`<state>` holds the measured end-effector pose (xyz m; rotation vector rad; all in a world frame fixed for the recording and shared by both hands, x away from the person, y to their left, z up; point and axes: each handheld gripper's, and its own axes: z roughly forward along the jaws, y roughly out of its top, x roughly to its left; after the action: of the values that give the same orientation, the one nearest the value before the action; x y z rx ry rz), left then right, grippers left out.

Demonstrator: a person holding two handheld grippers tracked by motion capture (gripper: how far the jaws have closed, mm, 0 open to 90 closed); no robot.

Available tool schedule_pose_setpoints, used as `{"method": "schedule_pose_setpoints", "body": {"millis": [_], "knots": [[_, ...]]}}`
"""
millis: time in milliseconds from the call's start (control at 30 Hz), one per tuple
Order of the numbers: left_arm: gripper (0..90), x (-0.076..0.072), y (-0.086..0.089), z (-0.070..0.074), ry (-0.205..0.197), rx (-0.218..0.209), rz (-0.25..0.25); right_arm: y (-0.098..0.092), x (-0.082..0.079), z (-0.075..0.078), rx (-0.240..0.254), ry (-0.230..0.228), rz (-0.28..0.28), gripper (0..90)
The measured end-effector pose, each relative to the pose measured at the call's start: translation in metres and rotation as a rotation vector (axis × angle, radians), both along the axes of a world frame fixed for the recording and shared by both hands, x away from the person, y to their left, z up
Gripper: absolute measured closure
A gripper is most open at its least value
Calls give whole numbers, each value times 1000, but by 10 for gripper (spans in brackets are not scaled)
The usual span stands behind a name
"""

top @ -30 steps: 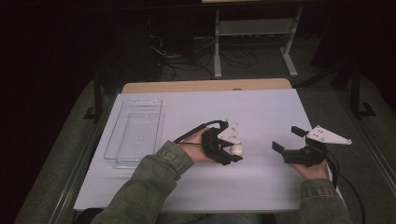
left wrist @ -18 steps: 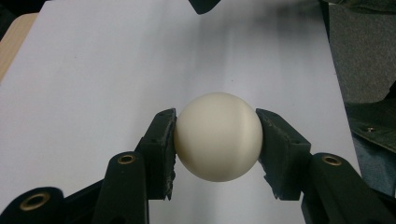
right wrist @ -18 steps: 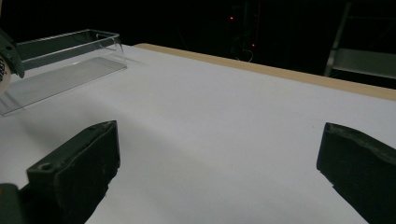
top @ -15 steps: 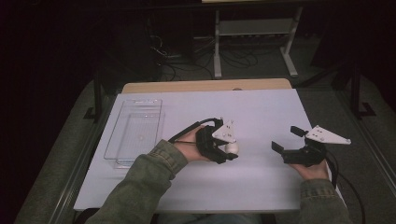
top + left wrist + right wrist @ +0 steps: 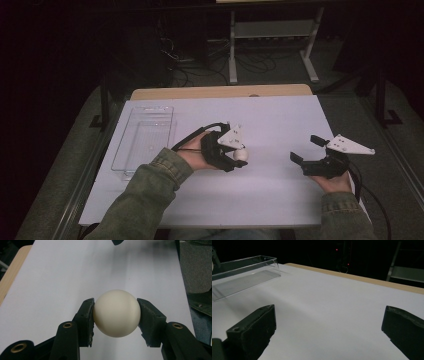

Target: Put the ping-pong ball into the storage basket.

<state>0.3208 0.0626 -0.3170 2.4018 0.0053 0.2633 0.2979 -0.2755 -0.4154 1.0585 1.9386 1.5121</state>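
Between the pads of the left tool (image 5: 116, 315) sits a cream ball (image 5: 116, 312), clamped, probably bound for the clear tray (image 5: 144, 140); the right tool (image 5: 314, 150) waits wide open, empty.

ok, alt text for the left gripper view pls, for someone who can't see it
A cream-white ball is clamped between the two black jaws of the left gripper, one pad pressed on each side. Behind it lies a white table surface, with a strip of its wooden edge at the far left.
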Motion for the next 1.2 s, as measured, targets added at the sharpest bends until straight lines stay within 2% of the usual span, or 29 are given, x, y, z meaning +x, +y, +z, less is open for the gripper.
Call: {"method": "schedule_pose_setpoints", "body": {"millis": [433, 800, 1200], "knots": [[505, 1, 16, 6, -2, 0, 26, 0, 0, 0, -4, 5, 1, 0], [505, 1, 32, 17, -3, 3, 39, 0, 0, 0, -3, 2, 0, 0], [506, 1, 43, 20, -1, 2, 53, 0, 0, 0, -3, 3, -2, 0]]}}
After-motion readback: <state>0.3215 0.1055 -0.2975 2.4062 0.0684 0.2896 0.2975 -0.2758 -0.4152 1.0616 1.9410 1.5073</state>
